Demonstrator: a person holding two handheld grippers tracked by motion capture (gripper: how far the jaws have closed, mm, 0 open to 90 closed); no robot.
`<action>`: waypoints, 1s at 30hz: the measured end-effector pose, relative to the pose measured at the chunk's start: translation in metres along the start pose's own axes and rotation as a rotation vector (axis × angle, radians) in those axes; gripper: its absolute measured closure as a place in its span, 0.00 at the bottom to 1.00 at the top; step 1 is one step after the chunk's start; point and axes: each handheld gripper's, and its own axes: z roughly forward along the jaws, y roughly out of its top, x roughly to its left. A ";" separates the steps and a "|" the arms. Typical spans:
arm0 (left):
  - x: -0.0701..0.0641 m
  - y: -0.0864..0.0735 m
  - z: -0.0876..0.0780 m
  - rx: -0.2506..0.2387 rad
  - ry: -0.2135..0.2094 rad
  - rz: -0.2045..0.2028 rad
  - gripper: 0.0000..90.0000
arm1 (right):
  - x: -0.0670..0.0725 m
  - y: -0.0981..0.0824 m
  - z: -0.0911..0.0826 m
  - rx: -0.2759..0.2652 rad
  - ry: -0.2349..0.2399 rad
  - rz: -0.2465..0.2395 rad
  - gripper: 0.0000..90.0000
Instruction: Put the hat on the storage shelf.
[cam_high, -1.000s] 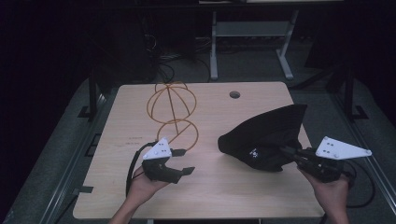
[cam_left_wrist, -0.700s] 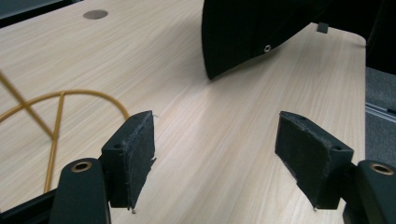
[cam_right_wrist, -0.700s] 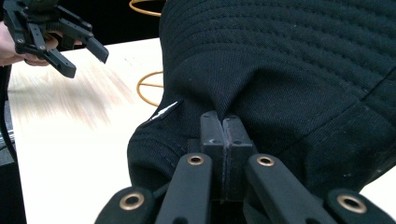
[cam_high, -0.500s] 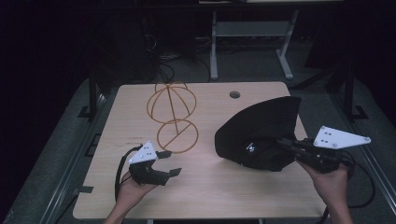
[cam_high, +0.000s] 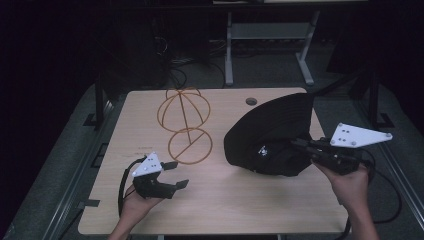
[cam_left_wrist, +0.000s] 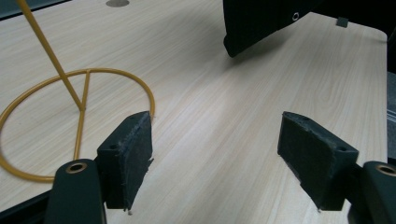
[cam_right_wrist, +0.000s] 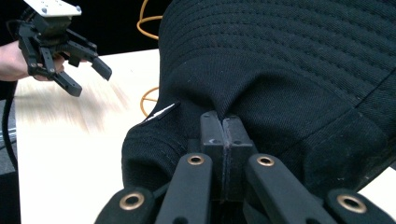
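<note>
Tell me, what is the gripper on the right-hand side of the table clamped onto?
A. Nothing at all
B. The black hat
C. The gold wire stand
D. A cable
B: in the right gripper view the right gripper has its jaws pressed together on a fold of the black hat, which the high view shows tilted up off the table, apart from the gold wire stand.

One black hat (cam_high: 272, 132) is on the desk (cam_high: 225, 210). One gold wire stand (cam_high: 185, 125) is there too, made of two parts: one round cage on top and one flat ring at its base. Two claws are in view, the left claw (cam_high: 176, 174) and the right claw (cam_high: 296, 143). One round hole (cam_high: 251, 101) marks the desk top.
</note>
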 end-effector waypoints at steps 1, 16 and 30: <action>0.001 -0.001 0.000 -0.005 0.001 -0.007 0.28 | -0.001 0.001 0.001 -0.007 0.006 -0.006 1.00; 0.002 -0.005 0.001 0.015 0.019 0.001 0.20 | -0.005 0.027 0.011 -0.015 0.018 -0.022 1.00; 0.009 -0.008 -0.002 0.005 0.045 0.005 0.20 | -0.008 0.053 0.028 -0.030 0.064 -0.036 1.00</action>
